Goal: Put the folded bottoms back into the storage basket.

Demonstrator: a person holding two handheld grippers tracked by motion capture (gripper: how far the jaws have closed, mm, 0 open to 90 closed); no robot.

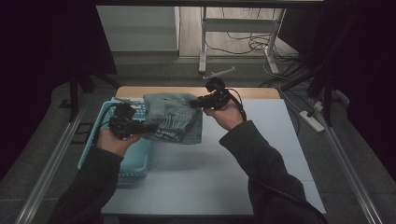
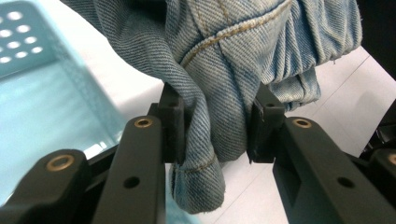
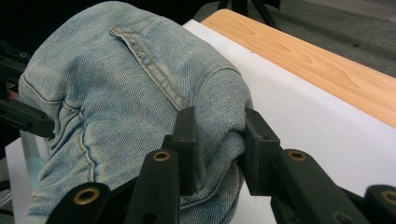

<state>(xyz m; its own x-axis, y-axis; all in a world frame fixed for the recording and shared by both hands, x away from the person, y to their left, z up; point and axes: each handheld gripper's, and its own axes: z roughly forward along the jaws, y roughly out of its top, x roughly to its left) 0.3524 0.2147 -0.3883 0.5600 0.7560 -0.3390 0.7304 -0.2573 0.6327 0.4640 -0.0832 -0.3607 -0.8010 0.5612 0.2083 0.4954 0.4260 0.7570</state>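
- Two grippers share one load in the high view: the folded jeans (image 1: 172, 116) hang between them above the table (image 1: 261, 154), just right of the blue basket (image 1: 133, 163). The left gripper (image 1: 152, 127) takes the bundle at its eight o'clock edge, the right gripper (image 1: 195, 103) at its two o'clock corner.
- Left gripper view: both jaws are clamped tight on a thick fold of the denim (image 2: 219, 93), near a hemmed edge that droops below the pads. The basket (image 2: 42, 93) lies at nine o'clock, the white tabletop (image 2: 327, 93) at three o'clock.
- Right gripper view: the jaws pinch a rounded, doubled edge of the jeans (image 3: 130, 102), squeezed as far as the cloth allows. The table's wooden rim (image 3: 327, 70) runs at one o'clock.
- Handling, as a judgement: denim is soft but fairly heavy — it sags wherever it is unsupported, and loose layers may slide apart. Thick folded edges and seams give the surest hold; a bite on a single outer layer would likely let the bundle unfold.
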